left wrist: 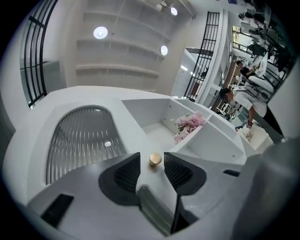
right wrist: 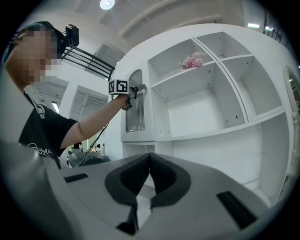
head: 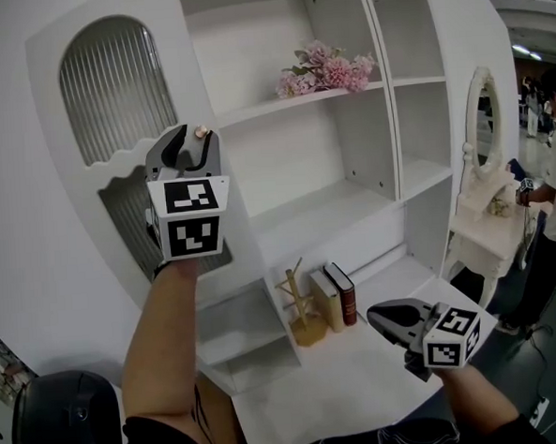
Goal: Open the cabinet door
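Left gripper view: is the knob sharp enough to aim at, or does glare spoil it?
Left gripper view: knob sharp, evenly lit, no glare; fisheye bends the cabinet door's edges; ceiling lamps flare only high up. Head view: knob small but clear.

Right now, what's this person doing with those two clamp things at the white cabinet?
A person holds a gripper in each hand. The left gripper is raised to the cabinet door, jaws open on either side of its gold knob, not yet pinching it. The right gripper hangs low over the desk, jaws shut and empty.
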### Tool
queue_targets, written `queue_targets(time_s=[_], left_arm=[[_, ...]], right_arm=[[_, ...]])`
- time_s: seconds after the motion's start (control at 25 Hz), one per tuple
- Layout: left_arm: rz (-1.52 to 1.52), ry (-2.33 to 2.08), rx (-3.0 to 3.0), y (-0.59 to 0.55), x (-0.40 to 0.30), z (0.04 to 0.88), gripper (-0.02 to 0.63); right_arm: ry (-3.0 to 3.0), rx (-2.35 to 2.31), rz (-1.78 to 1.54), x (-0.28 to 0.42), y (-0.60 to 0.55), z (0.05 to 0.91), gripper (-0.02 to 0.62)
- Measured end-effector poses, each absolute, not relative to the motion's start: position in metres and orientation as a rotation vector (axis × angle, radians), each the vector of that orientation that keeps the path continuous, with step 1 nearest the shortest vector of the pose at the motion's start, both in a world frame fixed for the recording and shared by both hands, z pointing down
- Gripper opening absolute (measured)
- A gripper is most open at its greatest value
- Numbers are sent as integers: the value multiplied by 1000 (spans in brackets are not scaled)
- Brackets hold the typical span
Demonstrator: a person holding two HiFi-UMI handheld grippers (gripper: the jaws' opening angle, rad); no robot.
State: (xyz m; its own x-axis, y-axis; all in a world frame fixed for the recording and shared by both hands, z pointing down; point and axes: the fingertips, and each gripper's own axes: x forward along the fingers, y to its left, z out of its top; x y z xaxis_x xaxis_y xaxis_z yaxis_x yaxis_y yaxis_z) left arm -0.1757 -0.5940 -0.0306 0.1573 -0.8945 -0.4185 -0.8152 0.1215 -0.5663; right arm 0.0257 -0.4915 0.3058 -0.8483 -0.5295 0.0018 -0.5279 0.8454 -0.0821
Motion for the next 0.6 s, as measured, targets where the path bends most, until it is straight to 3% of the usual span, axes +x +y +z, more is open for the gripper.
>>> queue_targets(time_s=[0.32, 0.48, 0.6], left_arm=[[-202, 1673, -1701, -610, -176, -24, 153], [-230, 1682, -1658, -611, -175, -26, 83], [-251, 1686, -1636, -612, -175, -26, 81]], right_arm=[[3000, -872, -100, 29, -486, 303, 5], [2998, -889, -86, 34, -485, 302, 5], [2991, -889, -87, 34, -484, 300, 5]])
